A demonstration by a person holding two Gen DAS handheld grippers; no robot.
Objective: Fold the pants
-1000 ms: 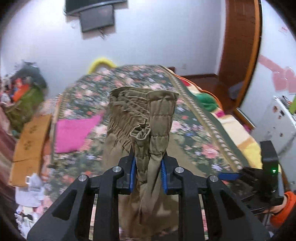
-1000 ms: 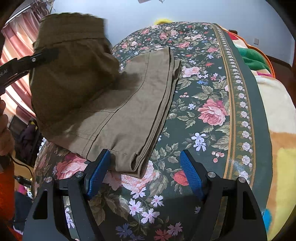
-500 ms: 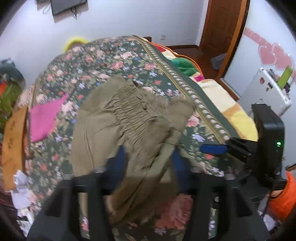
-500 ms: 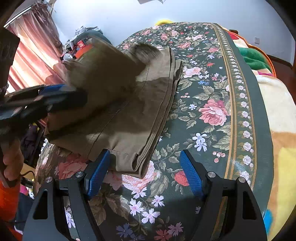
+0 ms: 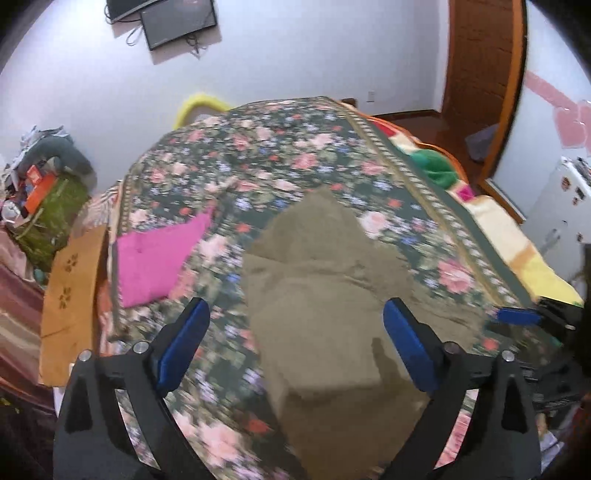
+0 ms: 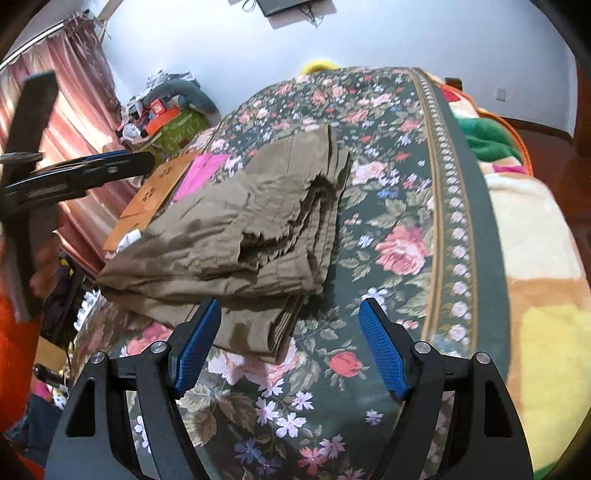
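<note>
While left claw (image 5: 295, 343) opens, pants (image 6: 236, 240) lie folded on bedspread (image 6: 399, 206).

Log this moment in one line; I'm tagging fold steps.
pants: folded on bed | left gripper: opening, empty | right gripper: open, empty

Pants we see: one folded olive pair (image 6: 236, 236)
Grippers we hold: two (image 5: 295, 343) (image 6: 290, 350)
Pink cloths: one (image 5: 159, 254)
Wall screens: one (image 5: 177, 22)
</note>
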